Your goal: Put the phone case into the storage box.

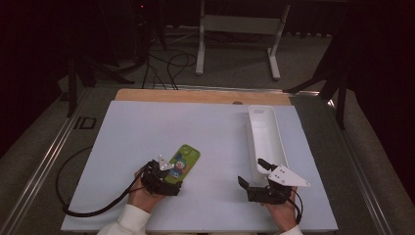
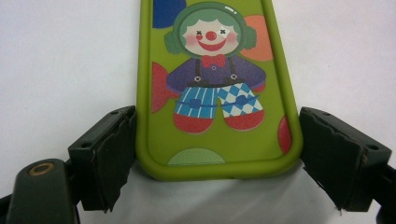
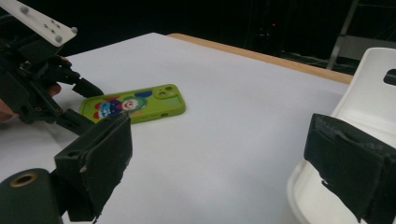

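High view: the left gripper (image 1: 169,172) has its jaws spread around the near end of the green phone case (image 1: 183,162) (clown print up), lying flat near-left on the white table (image 1: 215,127). The right gripper (image 1: 252,172), spread and empty, rests beside the white tray (image 1: 264,132).

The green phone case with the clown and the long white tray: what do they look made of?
The phone case looks like soft matte silicone or rubber: rounded, thick rim, dull sheen. The white tray seems moulded plastic: smooth, thin walls, faint gloss. Neither is certain.
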